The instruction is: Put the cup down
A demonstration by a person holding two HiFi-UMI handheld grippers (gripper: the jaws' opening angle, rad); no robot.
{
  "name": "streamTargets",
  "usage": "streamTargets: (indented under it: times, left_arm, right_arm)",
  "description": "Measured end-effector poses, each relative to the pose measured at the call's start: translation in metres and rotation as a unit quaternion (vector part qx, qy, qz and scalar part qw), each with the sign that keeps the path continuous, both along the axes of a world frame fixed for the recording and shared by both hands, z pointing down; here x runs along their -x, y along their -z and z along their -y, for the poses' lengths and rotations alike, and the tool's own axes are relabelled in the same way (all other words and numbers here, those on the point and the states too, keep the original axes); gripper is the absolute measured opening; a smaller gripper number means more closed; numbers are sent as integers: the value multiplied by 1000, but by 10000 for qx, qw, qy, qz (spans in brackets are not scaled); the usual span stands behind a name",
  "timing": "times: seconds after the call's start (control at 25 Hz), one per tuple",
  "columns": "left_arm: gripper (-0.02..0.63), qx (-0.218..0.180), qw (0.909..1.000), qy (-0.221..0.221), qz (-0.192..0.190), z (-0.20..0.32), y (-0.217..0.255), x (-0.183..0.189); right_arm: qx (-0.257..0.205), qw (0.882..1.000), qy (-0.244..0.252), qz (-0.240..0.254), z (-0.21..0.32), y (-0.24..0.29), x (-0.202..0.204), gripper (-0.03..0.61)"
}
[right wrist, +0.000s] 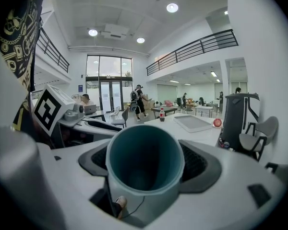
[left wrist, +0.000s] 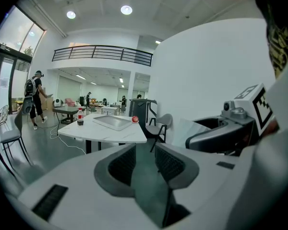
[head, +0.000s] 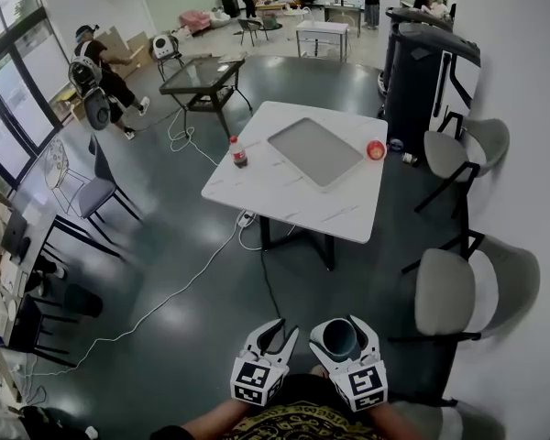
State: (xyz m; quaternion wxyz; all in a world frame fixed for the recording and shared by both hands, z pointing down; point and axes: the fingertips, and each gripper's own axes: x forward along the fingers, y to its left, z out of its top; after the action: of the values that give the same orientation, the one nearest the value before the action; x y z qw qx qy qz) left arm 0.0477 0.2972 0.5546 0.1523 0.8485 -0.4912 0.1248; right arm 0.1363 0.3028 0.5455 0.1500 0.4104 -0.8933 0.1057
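The teal cup (right wrist: 145, 157) sits in your right gripper (head: 339, 330), lying on its side with its open mouth facing forward along the jaws. The jaws stand wide and press on the cup's wall from either side, the dark ribbed pads (right wrist: 199, 164) touching it left and right. In the head view you carry it low and close to your body, over the dark floor (head: 183, 273) and well apart from any surface. Your left gripper (head: 282, 333) hangs just beside the right one, at about the same height. Its jaws are only narrowly apart, with nothing between them; through the slim gap in the left gripper view you see just floor. Ahead of you, well apart from both grippers, stands the white table (head: 284, 191). On it lie a flat grey tray (head: 313, 151), a small bottle with a red cap (head: 238, 152) near its left edge, and a round red thing (head: 376, 150) just beside the tray's right corner. Two grey chairs (head: 445, 291) stand to your right of the table, the nearer one just beside your right gripper's side. A person with a backpack (head: 96, 76) bends over at the far left, near the windows.
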Motion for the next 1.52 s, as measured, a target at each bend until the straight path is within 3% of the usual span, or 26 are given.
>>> streamTargets:
  times: [0.32, 0.92, 1.52]
  left_arm:
    - [135, -11, 10000, 34, -57, 18, -3, 27]
    - [135, -99, 9990, -394, -180, 101, 20, 106]
    - [135, -123, 9965, -797, -213, 136, 20, 171]
  right_arm:
    - [68, 9998, -173, -55, 17, 0, 20, 400]
    - [-199, 9975, -679, -41, 98, 34, 97, 400]
    - [-231, 9933, -1129, -47, 132, 36, 160, 400]
